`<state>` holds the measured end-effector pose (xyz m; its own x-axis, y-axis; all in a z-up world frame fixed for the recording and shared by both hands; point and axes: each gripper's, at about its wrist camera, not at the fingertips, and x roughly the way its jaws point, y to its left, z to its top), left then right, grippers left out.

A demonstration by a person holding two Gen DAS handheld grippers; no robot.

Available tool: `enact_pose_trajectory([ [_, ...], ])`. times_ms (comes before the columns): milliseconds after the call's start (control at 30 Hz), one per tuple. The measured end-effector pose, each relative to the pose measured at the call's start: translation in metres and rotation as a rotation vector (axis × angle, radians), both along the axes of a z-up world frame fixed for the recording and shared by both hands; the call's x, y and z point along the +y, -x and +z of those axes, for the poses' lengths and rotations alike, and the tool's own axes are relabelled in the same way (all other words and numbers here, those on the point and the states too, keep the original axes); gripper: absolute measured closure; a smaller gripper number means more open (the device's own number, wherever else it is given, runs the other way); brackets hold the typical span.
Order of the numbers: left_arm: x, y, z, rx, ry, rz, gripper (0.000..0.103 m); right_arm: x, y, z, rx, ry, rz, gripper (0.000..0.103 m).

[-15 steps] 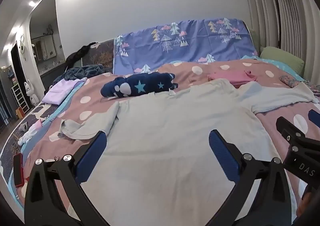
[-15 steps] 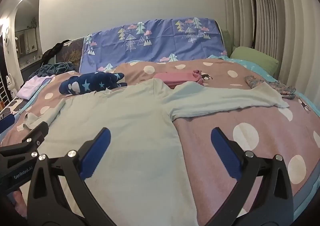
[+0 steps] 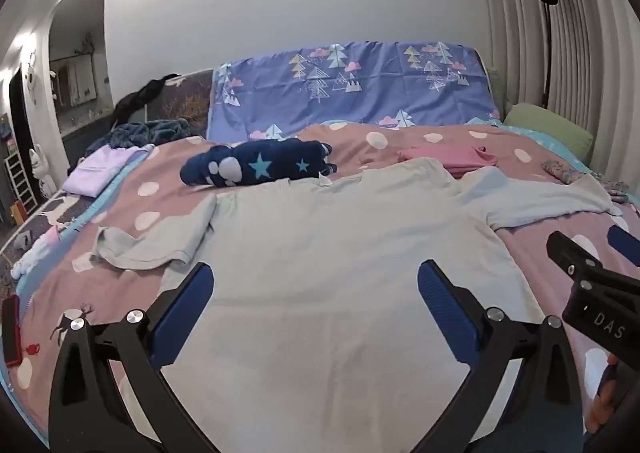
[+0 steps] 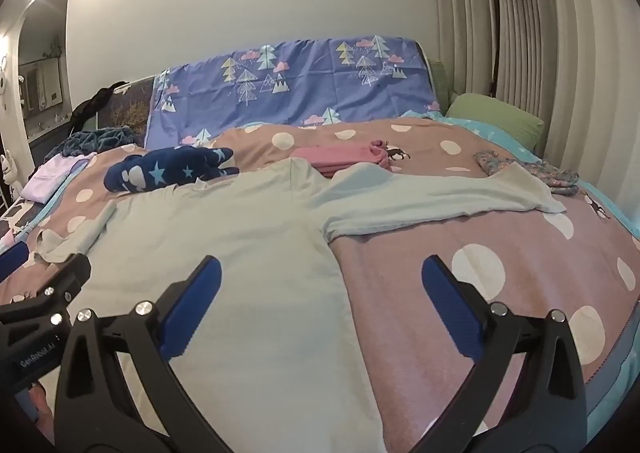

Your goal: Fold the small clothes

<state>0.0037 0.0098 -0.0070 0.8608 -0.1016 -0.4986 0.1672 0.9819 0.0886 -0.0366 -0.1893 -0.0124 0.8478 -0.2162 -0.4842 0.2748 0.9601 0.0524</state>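
Note:
A pale grey-green long-sleeved shirt (image 3: 320,261) (image 4: 224,245) lies spread flat on the pink polka-dot bedspread (image 3: 152,189) (image 4: 500,245). One sleeve stretches out to the right (image 4: 440,197); the other lies bunched at the left (image 3: 152,241). My left gripper (image 3: 316,293) hovers open over the shirt's body, nothing between its blue pads. My right gripper (image 4: 320,289) is open above the shirt's right edge and the bedspread. Each gripper shows at the edge of the other's view.
Behind the shirt lie a navy star-print garment (image 3: 256,169) (image 4: 168,173), a folded pink garment (image 3: 452,157) (image 4: 344,157) and a floral garment (image 4: 528,169). A lilac garment (image 3: 100,173) sits far left, a green pillow (image 4: 496,121) far right, a red phone (image 3: 10,329) at the left edge.

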Motion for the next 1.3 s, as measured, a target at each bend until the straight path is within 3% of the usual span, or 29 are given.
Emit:
enact_pose_trajectory([
  [367,-0.003,-0.008,-0.019,0.109,0.01,-0.012,0.001,0.002,-0.003,-0.003,-0.002,-0.003,-0.001,0.002],
  [900,-0.006,-0.008,-0.03,0.114,0.002,-0.043,0.001,0.009,-0.012,-0.019,0.066,-0.012,-0.014,0.002],
  [1300,-0.015,-0.014,-0.045,0.21,0.006,-0.121,0.001,0.003,-0.028,-0.036,0.208,-0.031,-0.045,0.002],
])
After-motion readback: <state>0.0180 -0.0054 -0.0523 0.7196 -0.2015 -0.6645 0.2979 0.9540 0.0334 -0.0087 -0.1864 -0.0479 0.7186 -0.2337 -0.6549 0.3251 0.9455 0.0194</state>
